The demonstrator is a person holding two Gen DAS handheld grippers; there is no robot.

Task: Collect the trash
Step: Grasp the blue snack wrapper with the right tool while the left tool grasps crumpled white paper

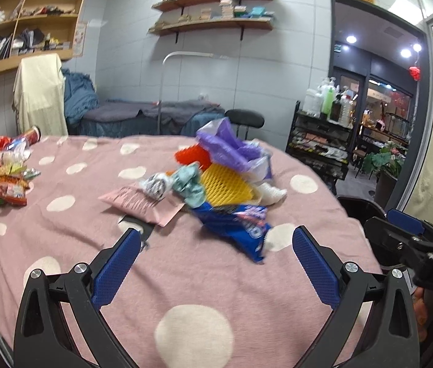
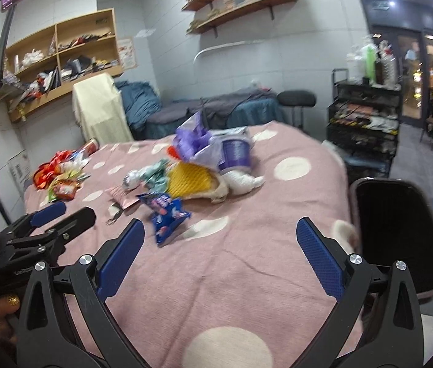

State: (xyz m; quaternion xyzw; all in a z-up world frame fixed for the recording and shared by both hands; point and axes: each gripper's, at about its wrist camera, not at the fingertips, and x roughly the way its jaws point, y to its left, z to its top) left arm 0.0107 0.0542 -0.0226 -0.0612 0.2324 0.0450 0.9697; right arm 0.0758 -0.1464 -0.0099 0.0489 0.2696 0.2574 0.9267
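Left gripper: the left gripper (image 1: pixel 216 242), black with blue ribbed pads, hovers over the near part of the surface; its jaws are spread wide with nothing between them. It also shows at the left edge of the right wrist view (image 2: pixel 63 214).
Right gripper: the right gripper (image 2: pixel 221 236), of the same build, is held above the near right part of the surface, jaws wide apart and empty. In the left wrist view it appears at the right edge (image 1: pixel 400 224).
Surface: a pink cloth with large white dots (image 1: pixel 185 276) covers what carries the trash; whether a tabletop or a bed lies under it cannot be told.
Central trash pile: a crumpled blue snack wrapper (image 1: pixel 241 224) lies nearest the grippers. Just behind it sits a yellow foam net sleeve (image 1: pixel 225 185), touching a pale green crumpled wrapper (image 1: pixel 187 184) and a white crumpled paper (image 1: pixel 273 193). A flat pink packet (image 1: pixel 143 202) lies to the left of these. A purple plastic bag (image 1: pixel 231 147) sits at the back of the pile, beside an orange foam net (image 1: pixel 192 156).
Second pile: red, green and orange snack wrappers (image 1: pixel 5 181) are heaped at the far left edge, well apart from the central pile.
Bin: a black open waste bin (image 2: pixel 400 233) stands just beside the right edge of the cloth.
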